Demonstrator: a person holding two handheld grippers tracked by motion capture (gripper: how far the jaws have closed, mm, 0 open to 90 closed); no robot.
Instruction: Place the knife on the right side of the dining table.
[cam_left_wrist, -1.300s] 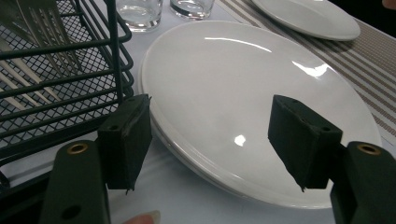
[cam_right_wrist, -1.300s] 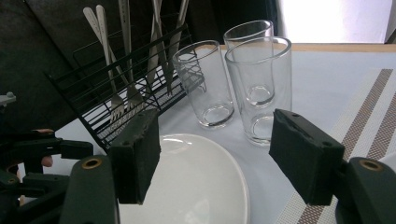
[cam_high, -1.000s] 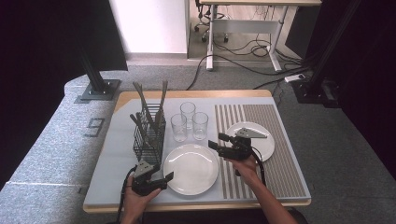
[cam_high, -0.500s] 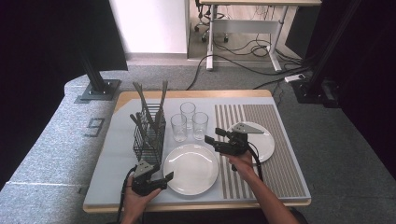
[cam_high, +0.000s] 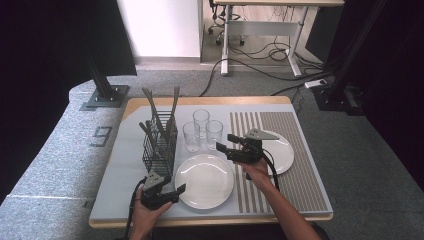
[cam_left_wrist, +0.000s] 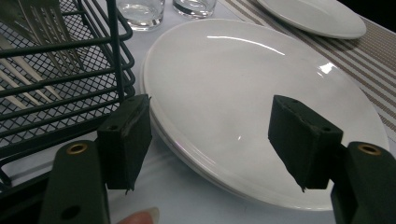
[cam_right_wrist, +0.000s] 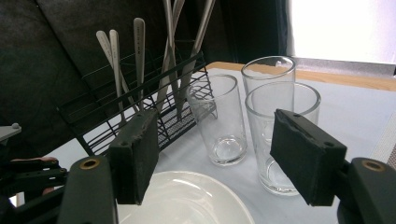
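Right gripper (cam_high: 226, 145) open, jaws wide apart and empty, hovering above the far edge of the large white plate (cam_high: 204, 180). Straight ahead of its jaws, three clear glasses (cam_right_wrist: 261, 121) standing upright in a tight cluster, the nearest just beyond the right jaw. Farther ahead and to the left, a black wire cutlery basket (cam_right_wrist: 140, 112) holding upright utensils. Left gripper (cam_high: 175, 192) open too, gripping nothing, low at the near left rim of the same plate, basket just left of its left jaw. Second white plate (cam_high: 280, 152) behind the right gripper.
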